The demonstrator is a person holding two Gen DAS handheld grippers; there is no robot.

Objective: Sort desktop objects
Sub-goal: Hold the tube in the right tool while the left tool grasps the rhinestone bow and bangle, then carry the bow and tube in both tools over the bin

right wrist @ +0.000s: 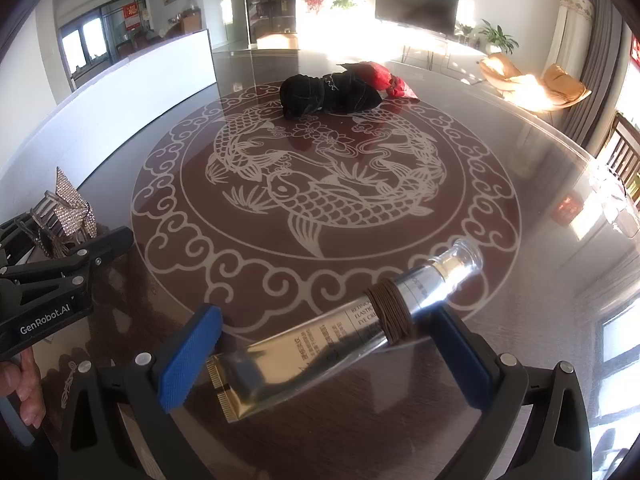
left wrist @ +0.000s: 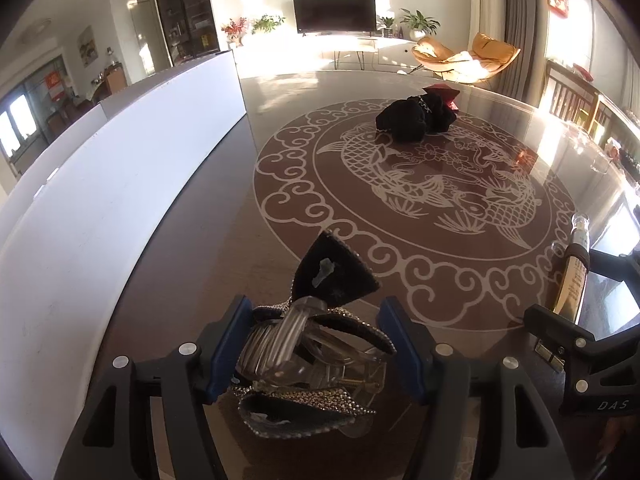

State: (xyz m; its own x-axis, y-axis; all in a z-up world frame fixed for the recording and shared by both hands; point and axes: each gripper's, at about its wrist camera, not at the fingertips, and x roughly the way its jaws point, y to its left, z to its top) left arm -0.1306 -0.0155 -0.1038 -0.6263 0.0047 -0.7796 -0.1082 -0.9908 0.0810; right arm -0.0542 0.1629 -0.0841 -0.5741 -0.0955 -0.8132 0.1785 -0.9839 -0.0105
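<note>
A rhinestone bow hair clip (left wrist: 336, 276) with a clear plastic claw sits low in the left wrist view. My left gripper (left wrist: 314, 352) is shut on it, with a blue pad against each side. The clip (right wrist: 74, 208) also shows at the left edge of the right wrist view. A gold cream tube (right wrist: 304, 352) with a silver cap and a brown hair tie wound round it lies slantwise on the table. My right gripper (right wrist: 324, 352) stands open around it; the right pad is clear of the tube. The tube (left wrist: 572, 276) appears at the right of the left wrist view.
The glossy brown table (right wrist: 520, 320) bears a white koi pattern. A black cloth bundle (right wrist: 328, 94) and a red pouch (right wrist: 384, 76) lie at its far side. A long white box wall (left wrist: 120, 184) runs along the left. A person's hand (right wrist: 20, 392) holds the left gripper's handle.
</note>
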